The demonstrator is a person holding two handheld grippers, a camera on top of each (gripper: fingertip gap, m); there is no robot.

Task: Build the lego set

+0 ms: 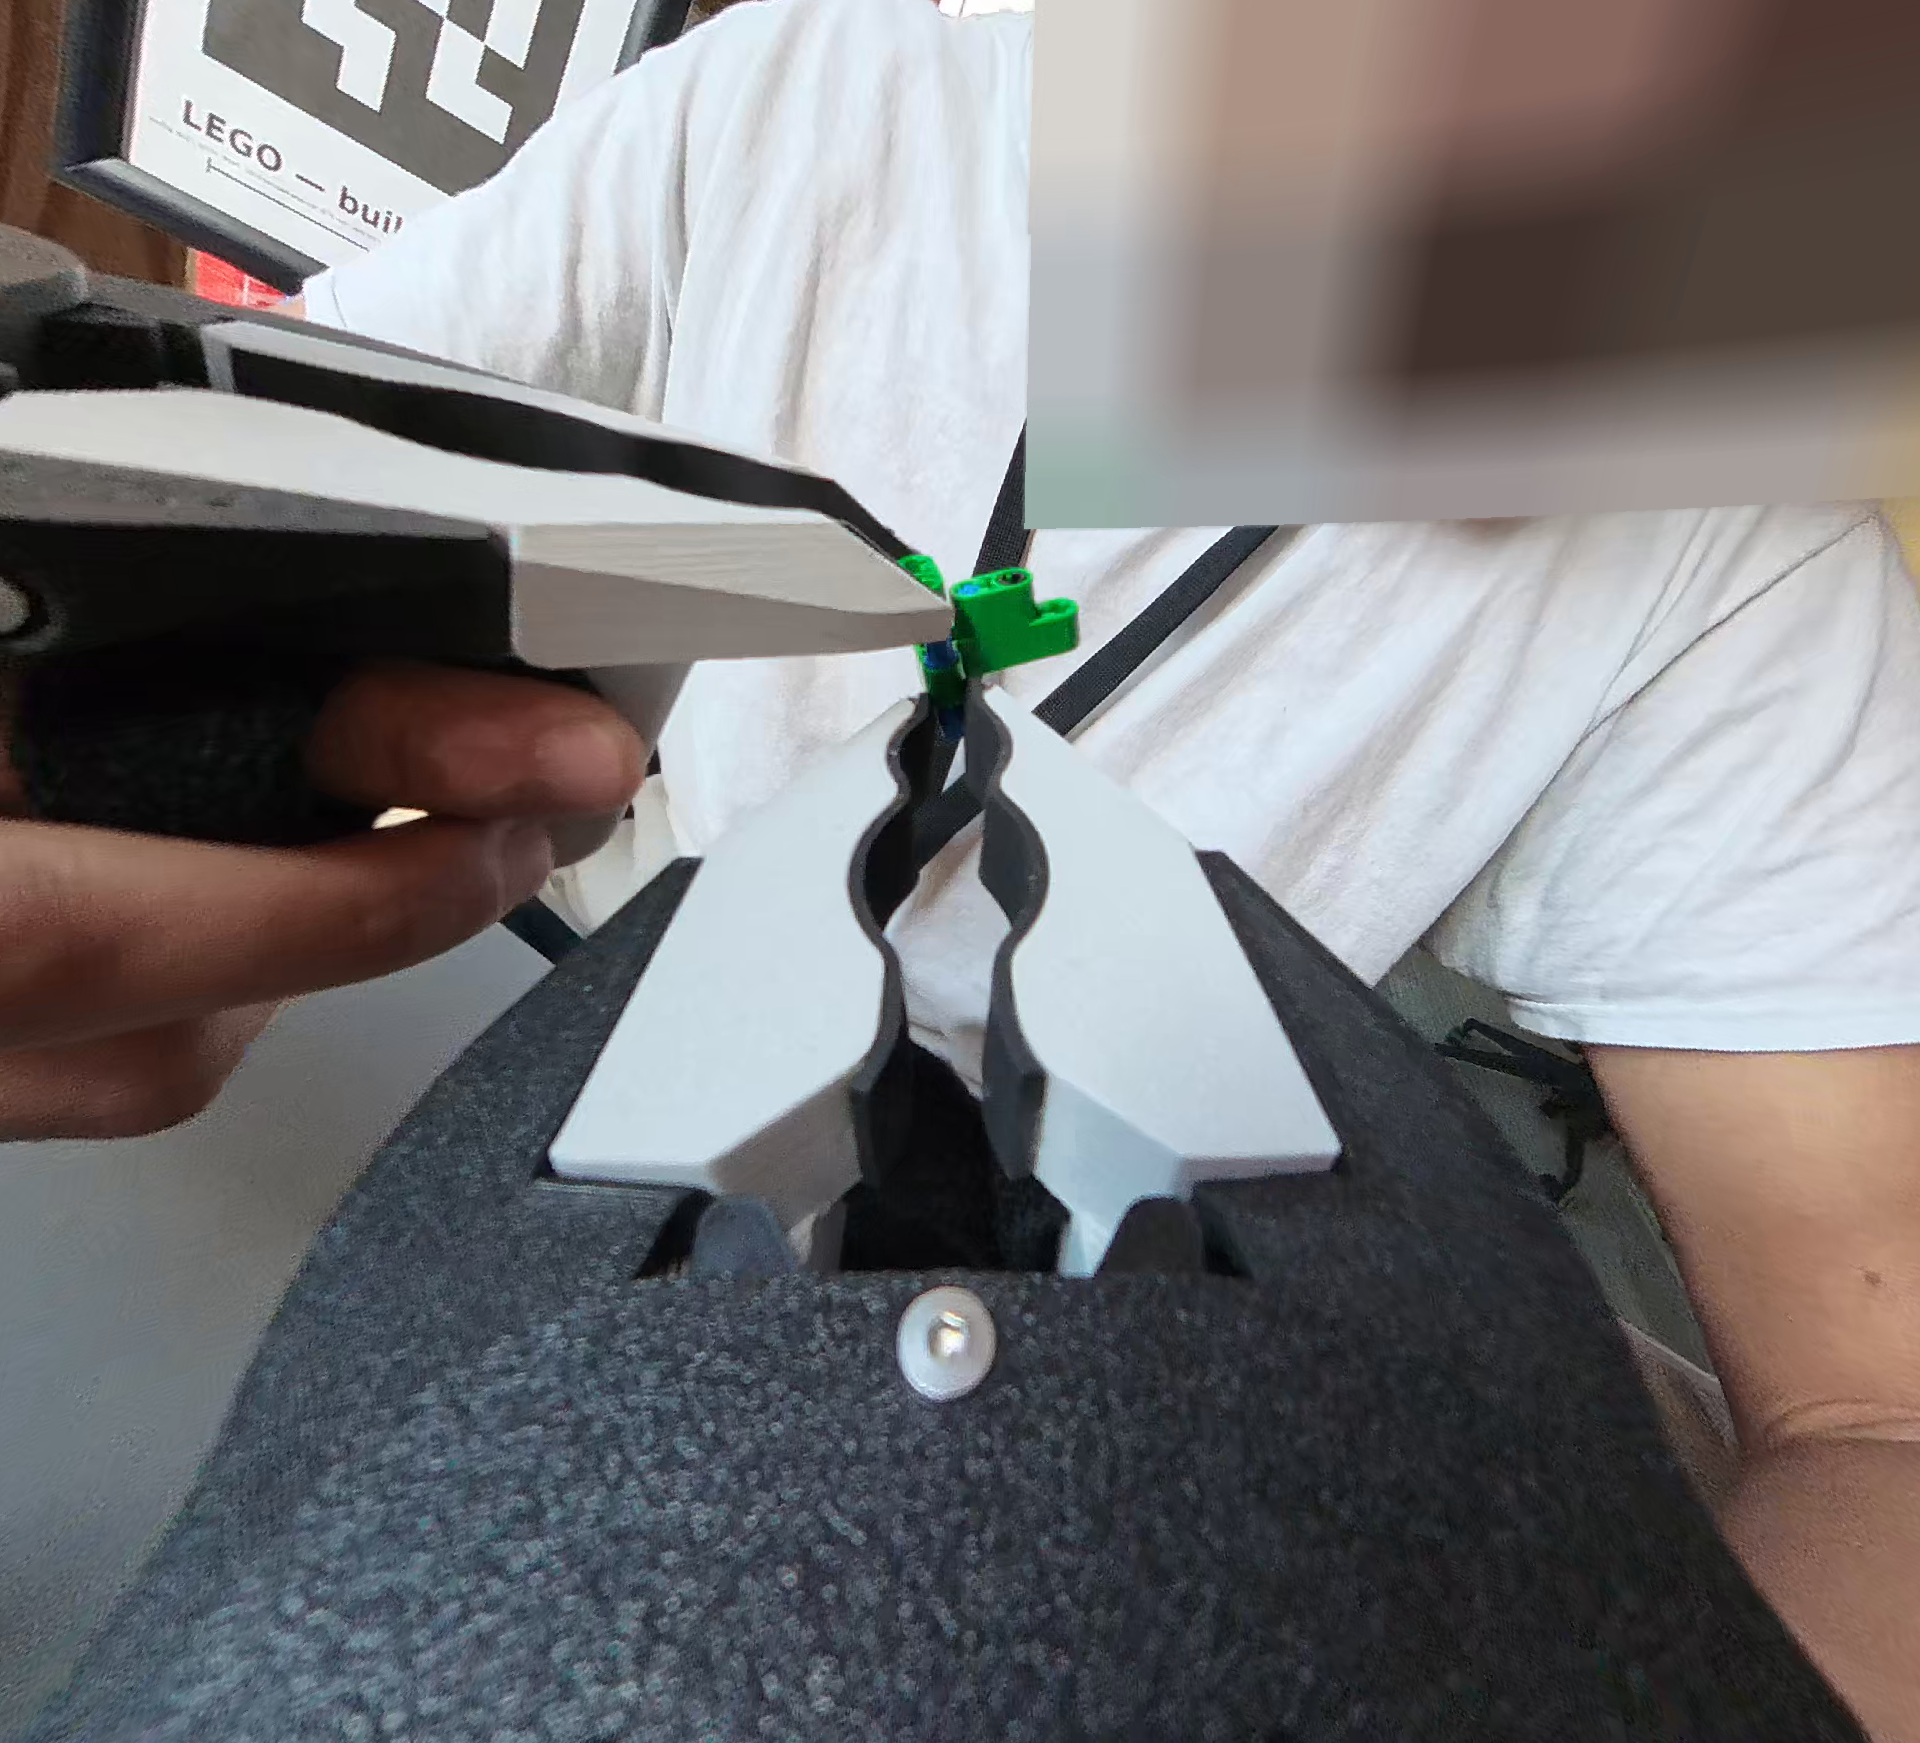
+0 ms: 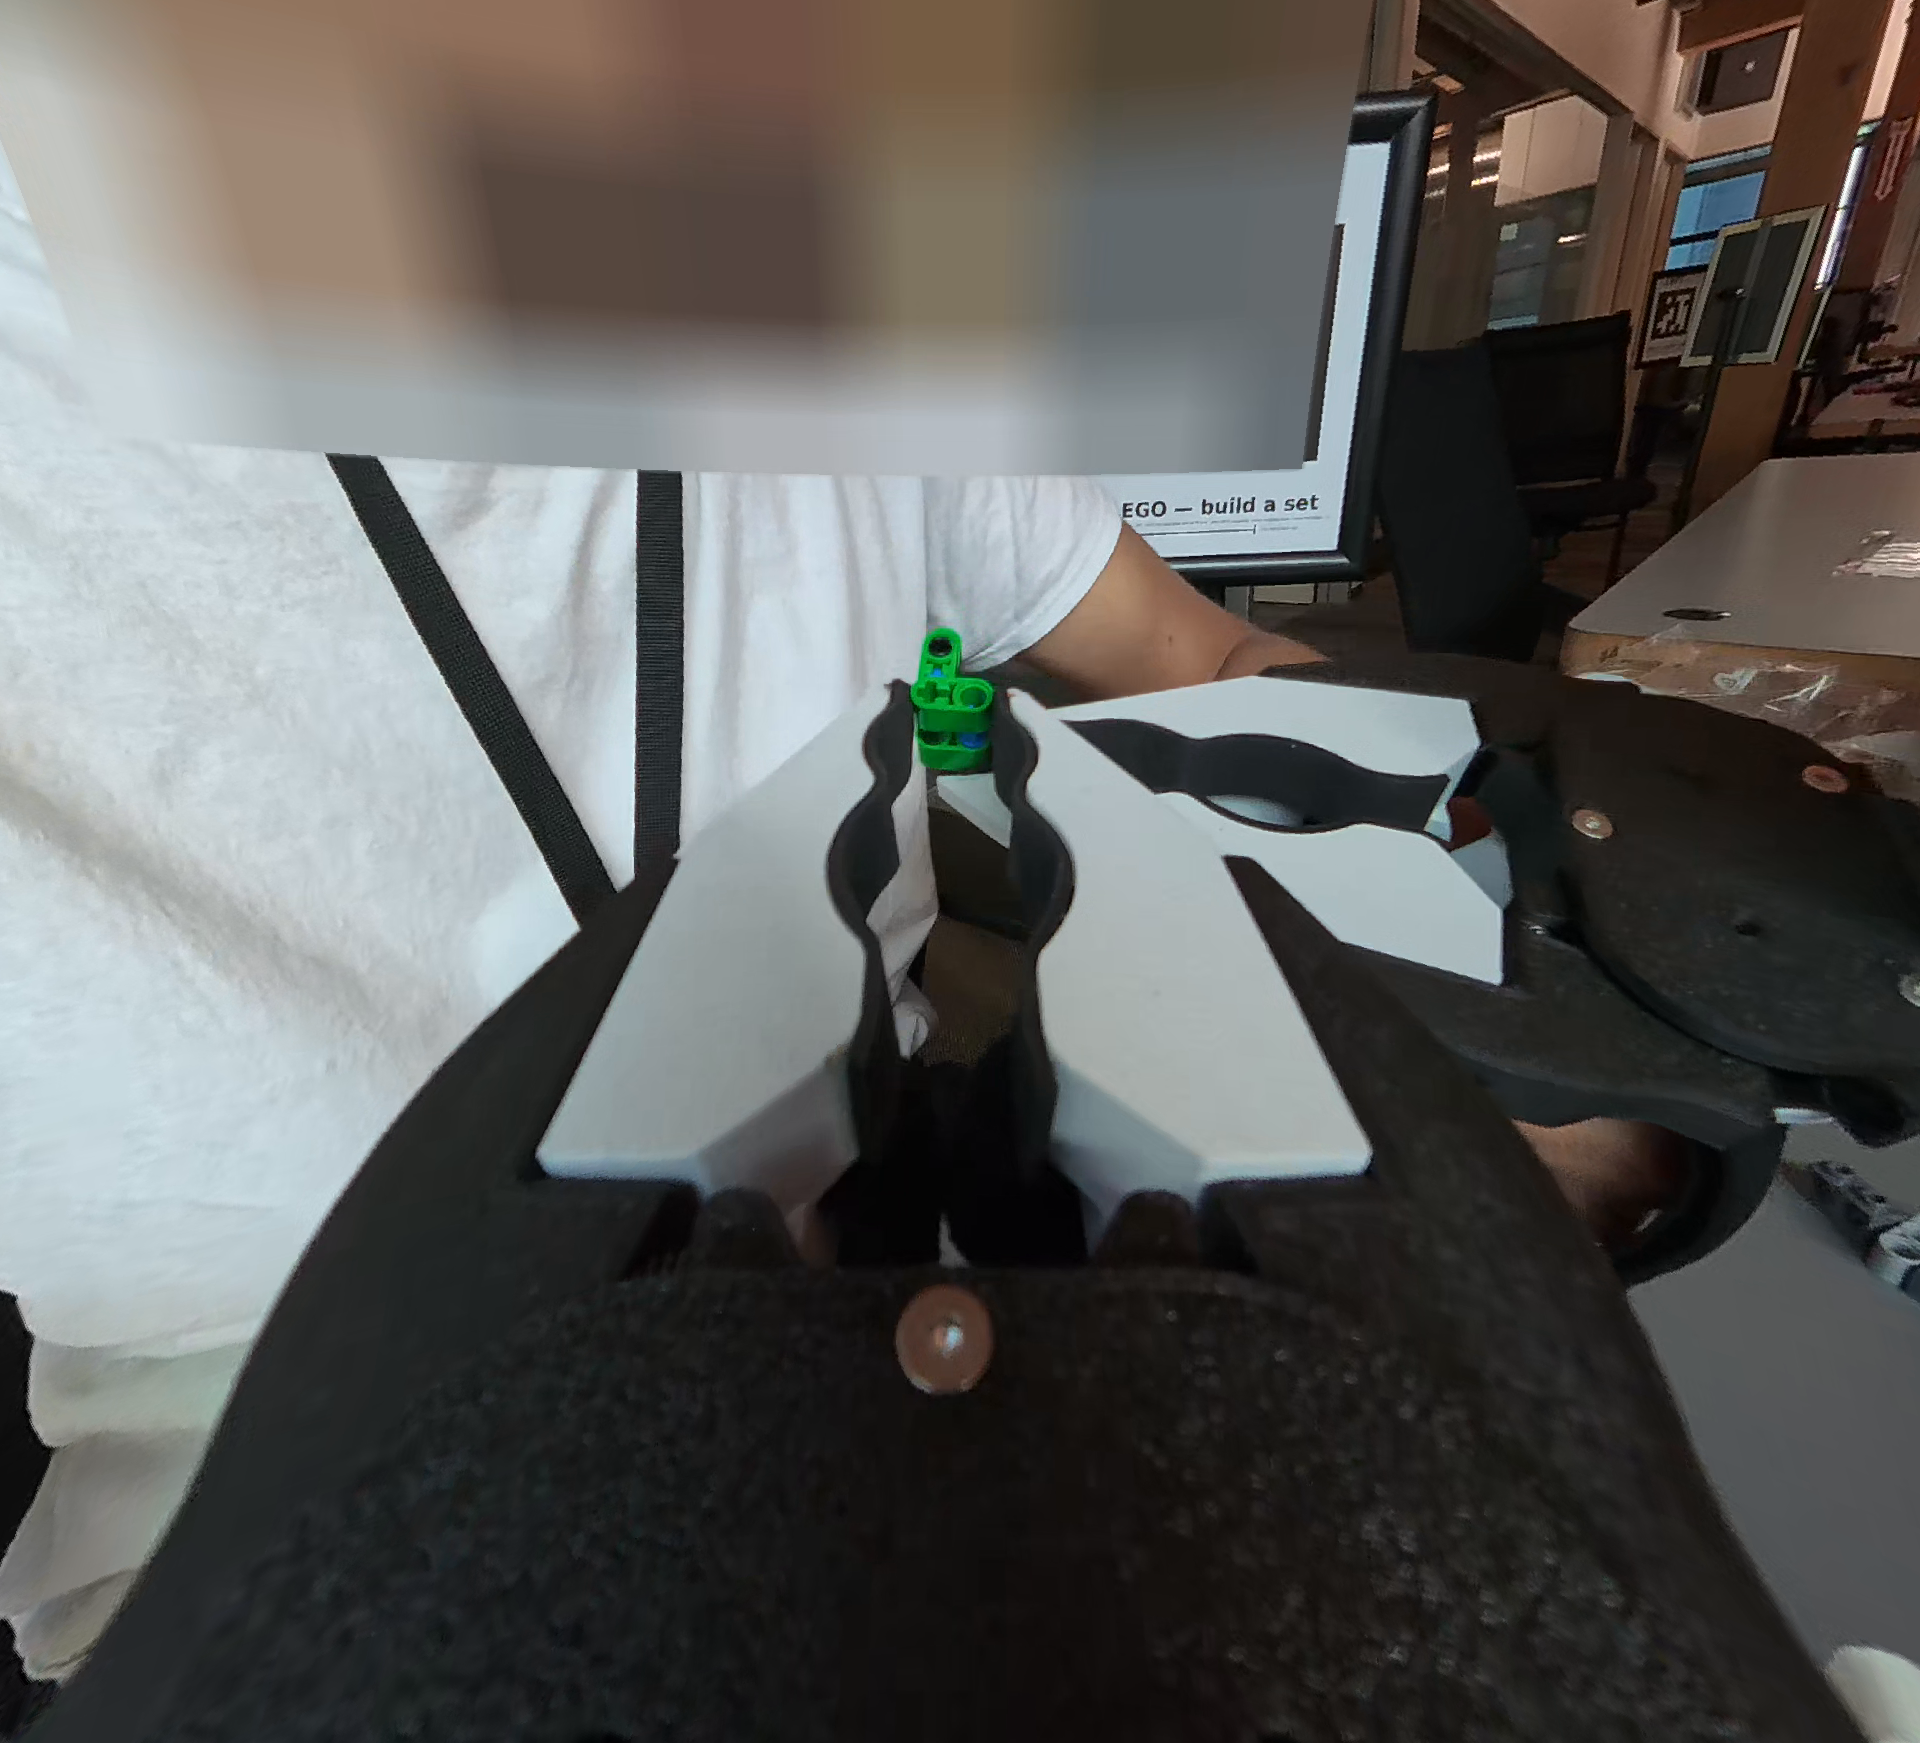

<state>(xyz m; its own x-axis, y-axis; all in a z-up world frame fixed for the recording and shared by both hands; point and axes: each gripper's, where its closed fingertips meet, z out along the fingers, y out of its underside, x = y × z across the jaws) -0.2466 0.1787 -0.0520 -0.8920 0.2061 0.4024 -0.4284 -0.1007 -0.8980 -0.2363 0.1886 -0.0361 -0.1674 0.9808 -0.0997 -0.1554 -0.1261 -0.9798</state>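
Left wrist view: a green piece (image 1: 1013, 621) with a blue pin is pinched at the left gripper (image 1: 948, 708) tips; the right gripper (image 1: 925, 607) tips touch it.

Right wrist view: the piece (image 2: 951, 704) is clamped between fingertips, midair. Joining seems underway; aligned pressing is needed next.
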